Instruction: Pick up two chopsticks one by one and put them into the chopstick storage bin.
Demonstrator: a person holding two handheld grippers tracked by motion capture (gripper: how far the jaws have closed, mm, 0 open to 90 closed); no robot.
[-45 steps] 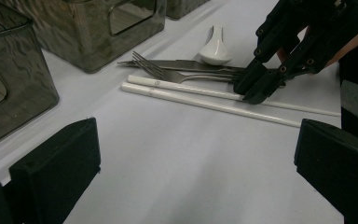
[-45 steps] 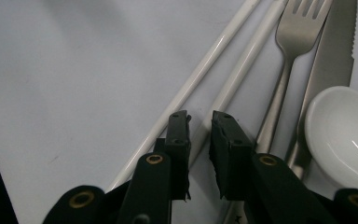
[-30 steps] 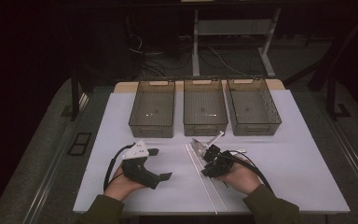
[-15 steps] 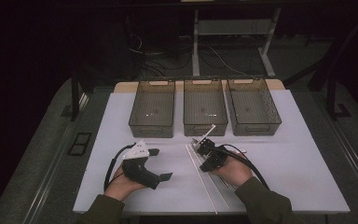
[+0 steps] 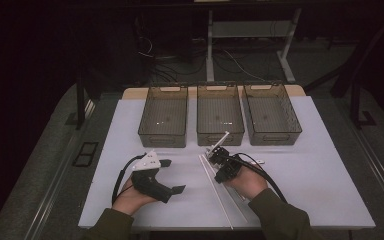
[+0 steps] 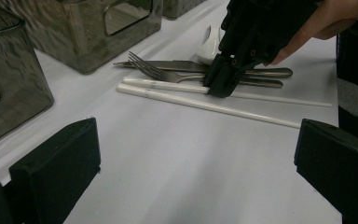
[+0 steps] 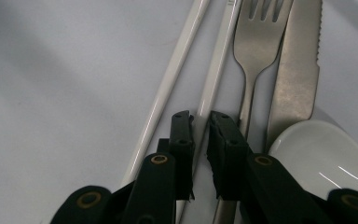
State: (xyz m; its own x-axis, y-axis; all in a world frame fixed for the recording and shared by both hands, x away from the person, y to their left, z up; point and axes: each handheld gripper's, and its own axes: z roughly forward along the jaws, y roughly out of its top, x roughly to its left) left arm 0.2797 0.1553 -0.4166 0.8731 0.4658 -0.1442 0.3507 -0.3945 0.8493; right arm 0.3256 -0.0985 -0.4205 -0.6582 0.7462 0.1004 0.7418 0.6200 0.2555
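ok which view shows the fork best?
The right gripper view: the fork lies close, tines sharp, between a chopstick and the knife. The left gripper view shows it smaller, side-on; in the high view it is too small to tell.

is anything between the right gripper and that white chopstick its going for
Nothing visible: the right gripper has just been closing its jaws around one white chopstick. The second chopstick and the fork lie at either side, not in between.

Three bins [image 5: 219, 120] stand in a row at the table's [image 5: 330, 190] far edge, upper centre of the high view. Below them, at centre, two chopsticks [image 7: 168, 84] lie side by side, with the fork [image 7: 256, 42], knife [image 7: 298, 70] and spoon [image 7: 321, 154] just right of them.
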